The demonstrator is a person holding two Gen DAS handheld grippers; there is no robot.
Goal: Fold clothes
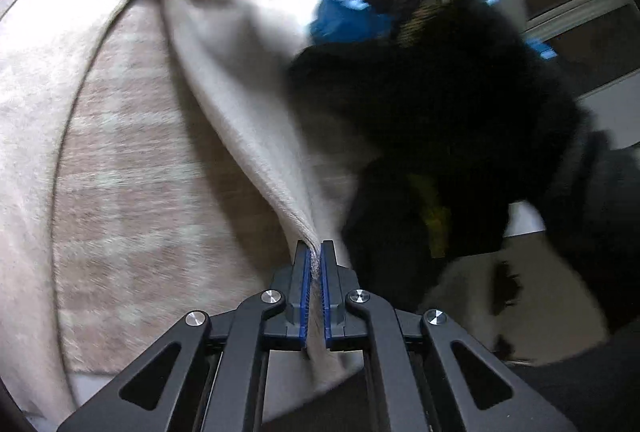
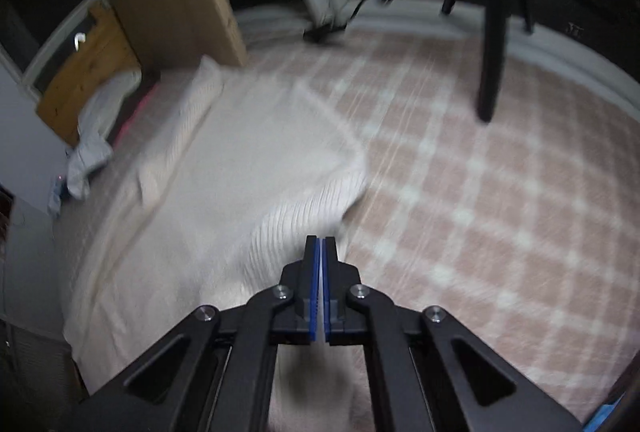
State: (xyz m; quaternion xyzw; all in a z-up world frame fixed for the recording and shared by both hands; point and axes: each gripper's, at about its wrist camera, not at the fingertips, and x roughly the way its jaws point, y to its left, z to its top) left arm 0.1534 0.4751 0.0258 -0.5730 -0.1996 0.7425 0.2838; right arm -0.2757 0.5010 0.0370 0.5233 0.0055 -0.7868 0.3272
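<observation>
While pinched shut, two grippers, left (image 1: 316,256) and right (image 2: 320,252), on one cream garment (image 1: 224,71).

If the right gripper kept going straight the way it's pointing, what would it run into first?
Most likely the cream garment spread on the checked blanket. The right gripper points forward and down at the garment's ribbed edge, with nothing else in between. Its jaws look shut, but depth is blurred, so it might land on the blanket just beside it.

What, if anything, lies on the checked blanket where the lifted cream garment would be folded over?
Nothing visible. The left gripper pinches the cream garment at its edge, and the checked blanket beneath the lifted flap is bare. Only the person's dark sleeve is close, off to the side.
</observation>
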